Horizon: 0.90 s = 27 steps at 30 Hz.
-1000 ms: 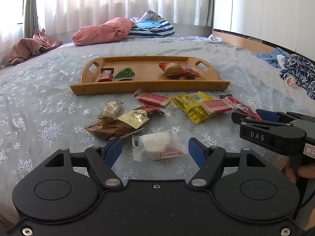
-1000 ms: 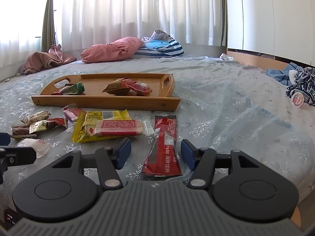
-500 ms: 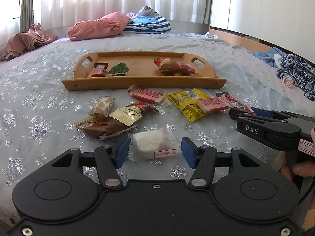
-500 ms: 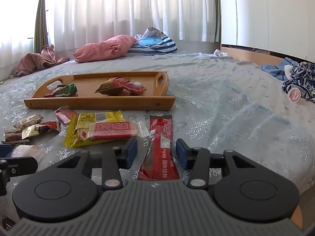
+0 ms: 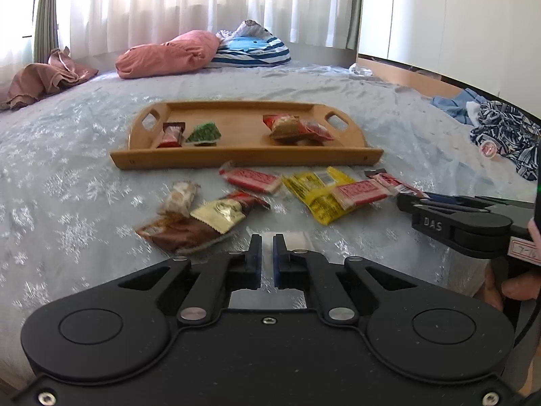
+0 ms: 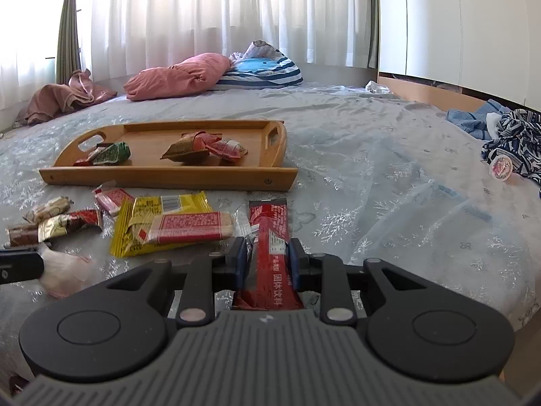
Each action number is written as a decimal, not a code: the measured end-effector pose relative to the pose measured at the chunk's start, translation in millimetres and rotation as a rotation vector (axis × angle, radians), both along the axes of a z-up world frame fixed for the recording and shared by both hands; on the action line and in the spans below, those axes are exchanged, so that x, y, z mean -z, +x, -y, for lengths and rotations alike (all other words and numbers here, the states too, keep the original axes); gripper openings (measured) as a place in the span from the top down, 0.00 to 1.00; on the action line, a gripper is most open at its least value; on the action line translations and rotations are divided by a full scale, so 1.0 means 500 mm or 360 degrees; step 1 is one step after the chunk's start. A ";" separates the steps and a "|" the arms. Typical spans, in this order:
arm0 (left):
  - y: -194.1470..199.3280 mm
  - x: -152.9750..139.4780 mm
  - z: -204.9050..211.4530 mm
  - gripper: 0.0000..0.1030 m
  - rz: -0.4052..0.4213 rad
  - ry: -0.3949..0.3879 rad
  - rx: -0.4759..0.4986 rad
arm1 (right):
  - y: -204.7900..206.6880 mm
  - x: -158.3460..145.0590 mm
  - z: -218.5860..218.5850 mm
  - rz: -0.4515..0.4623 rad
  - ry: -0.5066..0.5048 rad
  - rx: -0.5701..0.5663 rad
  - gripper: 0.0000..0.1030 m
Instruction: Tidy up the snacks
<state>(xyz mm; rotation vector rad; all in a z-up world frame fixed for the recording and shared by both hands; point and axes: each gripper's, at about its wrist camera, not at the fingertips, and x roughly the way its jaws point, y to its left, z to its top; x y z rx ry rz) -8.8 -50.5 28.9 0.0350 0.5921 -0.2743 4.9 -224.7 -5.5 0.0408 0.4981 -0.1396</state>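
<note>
A wooden tray (image 5: 247, 160) (image 6: 169, 174) lies on the bed with several wrapped snacks in it. More snacks lie loose in front of it. My left gripper (image 5: 266, 253) is shut on a white snack packet (image 5: 296, 238); the packet also shows in the right wrist view (image 6: 66, 269), held at the left edge. My right gripper (image 6: 265, 257) is shut on a long red drink sachet (image 6: 270, 237). A yellow packet (image 6: 159, 223) with a red bar (image 6: 189, 226) on it lies just left of the sachet.
The bed cover (image 5: 67, 182) is pale blue with snowflakes. A pink pillow (image 5: 165, 54) and a striped cushion (image 5: 253, 50) lie behind the tray. Clothes (image 6: 507, 135) lie at the right edge. The right gripper's body shows in the left wrist view (image 5: 456, 223).
Both grippers have closed: the left on the white packet, the right on the red sachet. Both have moved slightly forward.
</note>
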 end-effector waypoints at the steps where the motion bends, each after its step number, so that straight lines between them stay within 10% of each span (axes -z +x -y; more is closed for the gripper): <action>1: 0.003 -0.002 -0.003 0.95 -0.0004 -0.0010 0.0001 | 0.000 -0.004 0.001 0.0005 0.0007 0.0005 0.71; 10: 0.001 0.003 -0.015 0.97 -0.0012 -0.0018 -0.0032 | -0.005 -0.030 -0.001 0.0063 0.0017 0.0015 0.71; 14: -0.003 0.010 -0.014 0.64 -0.0008 -0.0018 -0.0043 | -0.005 -0.024 -0.004 0.0046 0.0023 0.0013 0.71; 27: 0.035 0.046 0.039 0.23 -0.0076 0.0070 0.0010 | -0.014 -0.016 0.003 0.0027 0.0037 0.0036 0.70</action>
